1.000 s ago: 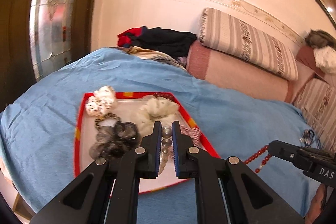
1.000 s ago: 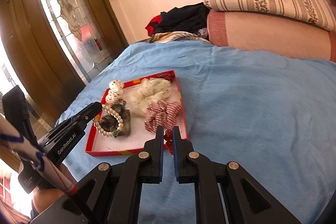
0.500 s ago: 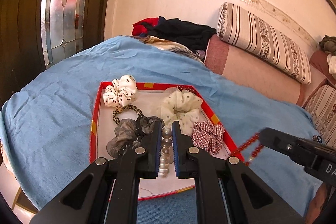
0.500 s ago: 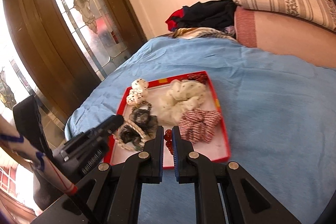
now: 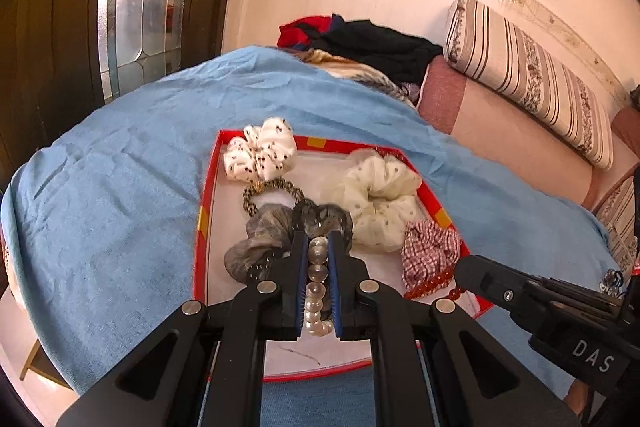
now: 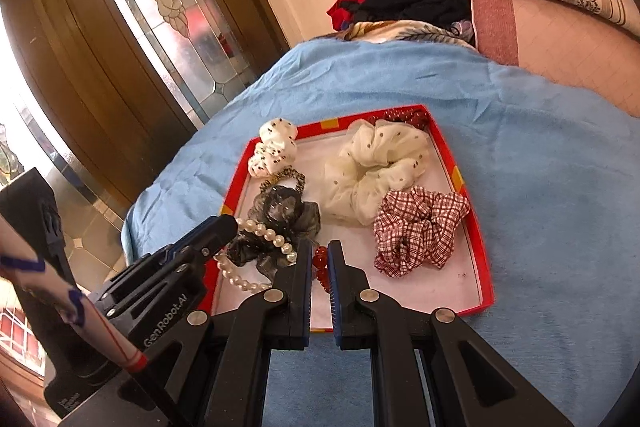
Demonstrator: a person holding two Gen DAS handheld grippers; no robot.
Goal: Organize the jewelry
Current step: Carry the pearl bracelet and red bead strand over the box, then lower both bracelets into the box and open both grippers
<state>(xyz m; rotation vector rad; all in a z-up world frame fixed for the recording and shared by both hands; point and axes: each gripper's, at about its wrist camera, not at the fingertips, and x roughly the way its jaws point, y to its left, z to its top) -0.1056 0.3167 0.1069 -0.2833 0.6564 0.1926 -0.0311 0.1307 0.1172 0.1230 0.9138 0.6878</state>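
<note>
Two black grippers hang over a red-rimmed tray (image 6: 485, 269) lying on a blue bedspread (image 6: 540, 147). The left gripper (image 5: 318, 247) is clenched on a white pearl strand (image 5: 316, 285), whose beads run in a line along the jaws, pointing from the lower centre of the frame up toward the tray's middle. In the right wrist view the strand's free part loops sideways across the tray's lower left, over a grey sheer scrunchie (image 6: 280, 223). The right gripper (image 6: 319, 259) is clenched on a red bead strand (image 6: 321, 267); only a short run of beads shows between its jaws, so its full lie is hard to judge. The tray also holds a cream dotted scrunchie (image 6: 372, 171), a red checked scrunchie (image 6: 416, 227) and a white spotted scrunchie (image 6: 274, 151).
</note>
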